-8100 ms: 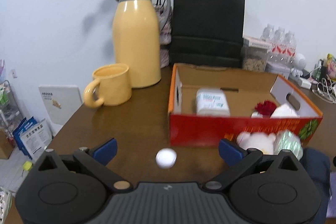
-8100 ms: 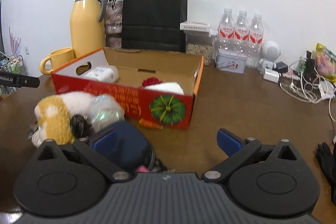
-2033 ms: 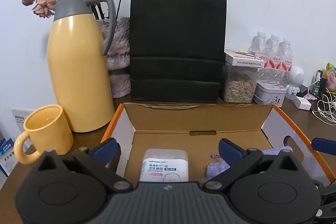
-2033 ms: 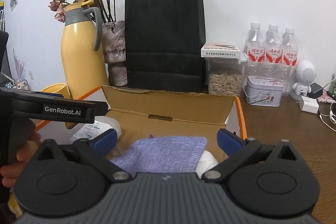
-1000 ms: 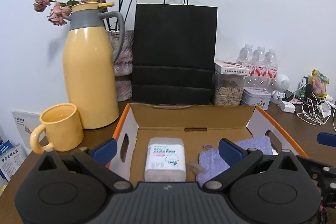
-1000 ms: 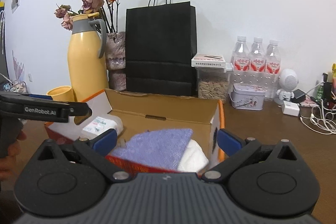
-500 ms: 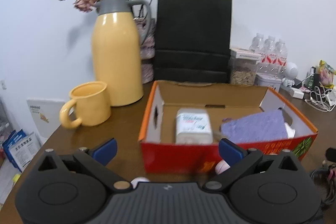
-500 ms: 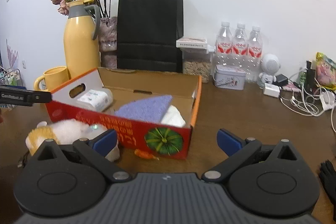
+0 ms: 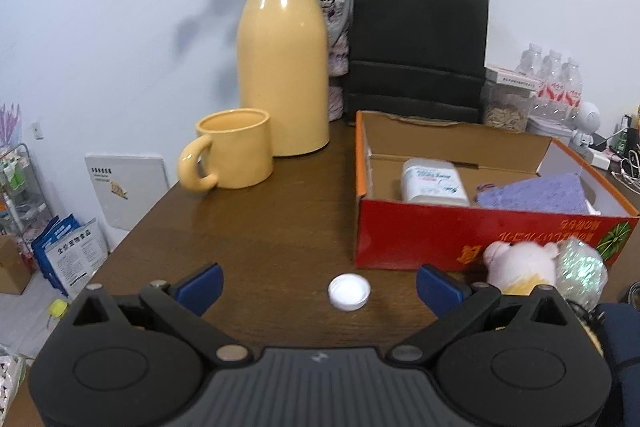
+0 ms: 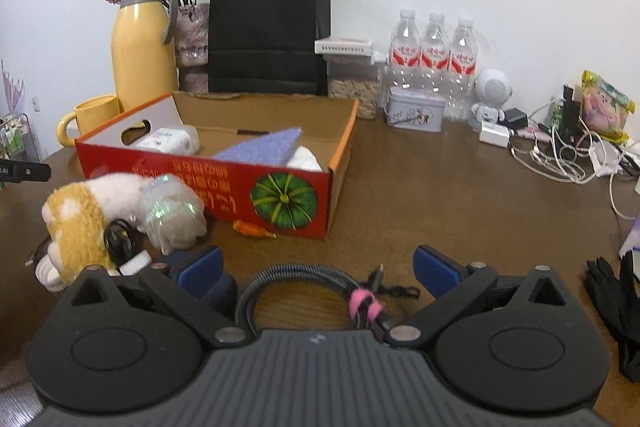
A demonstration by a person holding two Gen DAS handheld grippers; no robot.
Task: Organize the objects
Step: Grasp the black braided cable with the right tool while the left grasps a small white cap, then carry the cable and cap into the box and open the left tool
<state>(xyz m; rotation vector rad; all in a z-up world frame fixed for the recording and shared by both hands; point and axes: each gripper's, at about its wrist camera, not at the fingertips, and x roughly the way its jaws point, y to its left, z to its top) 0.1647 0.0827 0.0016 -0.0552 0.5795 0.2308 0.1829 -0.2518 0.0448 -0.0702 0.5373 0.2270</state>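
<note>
A red cardboard box (image 9: 440, 235) (image 10: 224, 183) sits on the brown table and holds a white wipes pack (image 9: 434, 181), a purple cloth pouch (image 9: 536, 193) (image 10: 260, 147) and something white under it. My left gripper (image 9: 320, 285) is open and empty, low over the table, with a white bottle cap (image 9: 349, 291) between its fingers. A plush toy (image 9: 520, 263) (image 10: 88, 211) and a shiny crumpled wrap (image 10: 172, 213) lie in front of the box. My right gripper (image 10: 316, 269) is open and empty above a coiled braided cable (image 10: 304, 279) with a pink tie.
A yellow jug (image 9: 282, 67), a yellow mug (image 9: 232, 151), a black paper bag (image 9: 418, 43), a seed jar, water bottles (image 10: 434, 47), a tin (image 10: 416, 109), cables (image 10: 560, 155) and black gloves (image 10: 616, 299) stand around. The table edge is at the left.
Both grippers have pulled back from over the box and dropped to table level. The purple pouch now lies in the box. The cap and the cable have come into view.
</note>
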